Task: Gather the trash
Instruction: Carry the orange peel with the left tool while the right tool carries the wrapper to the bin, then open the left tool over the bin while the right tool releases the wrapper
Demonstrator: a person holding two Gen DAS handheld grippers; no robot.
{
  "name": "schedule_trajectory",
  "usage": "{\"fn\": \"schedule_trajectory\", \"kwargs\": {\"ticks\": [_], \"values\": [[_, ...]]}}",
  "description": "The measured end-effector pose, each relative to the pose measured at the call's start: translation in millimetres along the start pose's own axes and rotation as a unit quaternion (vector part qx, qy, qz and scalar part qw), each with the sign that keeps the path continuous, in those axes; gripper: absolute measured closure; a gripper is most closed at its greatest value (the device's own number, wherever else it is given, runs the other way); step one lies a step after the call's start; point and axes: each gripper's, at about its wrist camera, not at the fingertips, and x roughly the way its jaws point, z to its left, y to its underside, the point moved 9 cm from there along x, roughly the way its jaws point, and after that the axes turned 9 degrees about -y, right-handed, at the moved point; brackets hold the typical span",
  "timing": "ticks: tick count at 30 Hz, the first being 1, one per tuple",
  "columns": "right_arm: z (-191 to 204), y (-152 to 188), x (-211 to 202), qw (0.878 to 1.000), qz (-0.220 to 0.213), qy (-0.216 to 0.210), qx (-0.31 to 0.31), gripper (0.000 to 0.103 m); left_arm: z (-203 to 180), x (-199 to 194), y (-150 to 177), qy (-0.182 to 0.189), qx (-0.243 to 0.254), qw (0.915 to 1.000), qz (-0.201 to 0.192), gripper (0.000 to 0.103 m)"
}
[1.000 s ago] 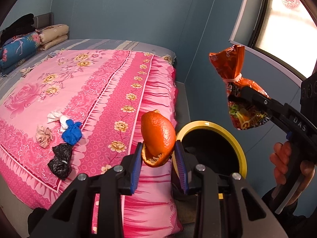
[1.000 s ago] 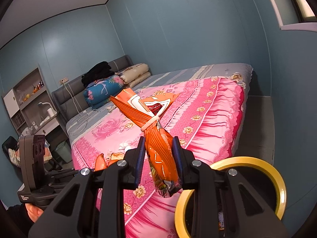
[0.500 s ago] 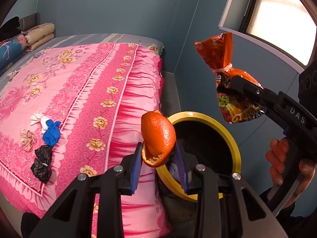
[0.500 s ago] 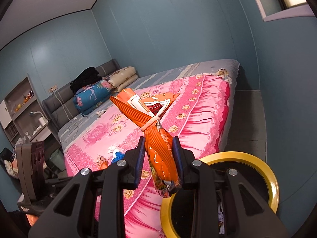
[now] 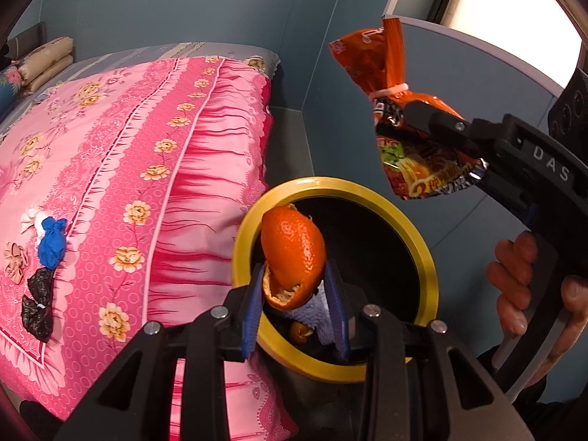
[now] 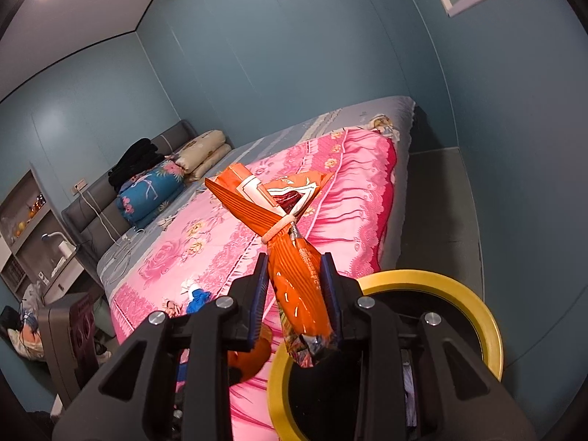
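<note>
Trash is counted like this: one orange peel [image 5: 294,253], one orange snack bag [image 5: 411,128], and on the pink bedspread [image 5: 139,139] a row of small pieces, namely one white wad [image 5: 30,217], one blue wad [image 5: 52,244], one beige piece [image 5: 14,261] and two black wads [image 5: 36,305]. One bin with a yellow rim [image 5: 428,268] stands beside the bed; inside it lie a pale cloth and a small orange scrap. The left gripper [image 5: 294,312] has its blue pads pressed on the lower end of the peel, which is a hollow curved shell, bright outside and pale inside, and its long axis stands nearly upright with the rounded end up, over the near edge of the bin opening. The right gripper [image 6: 296,294] clamps the lower half of the snack bag [image 6: 297,286], which is tied at its neck with a pale band. The bag's long axis runs upright along the fingers, with its fanned top up, above the rim [image 6: 492,334].
</note>
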Motion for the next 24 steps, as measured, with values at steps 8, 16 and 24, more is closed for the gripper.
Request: {"fn": "schedule_trajectory", "kwargs": {"ticks": [8,16,24], "values": [[-21.8,5.2,2.2,1.0,0.005,0.003,0.026,0.074,-14.0,16.9,11.4,0.011,0.005,0.9997,0.022,0.072],[-32.0,4.1,0.0,0.999,-0.004,0.003,0.038,0.071,-22.4,9.6,12.0,0.032,0.009,0.9994,0.011,0.072],[-49.2,-4.1,-14.9,0.997,-0.033,0.02,0.06,0.05,-12.0,-3.3,9.2,0.025,0.003,0.9997,-0.007,0.04]]}}
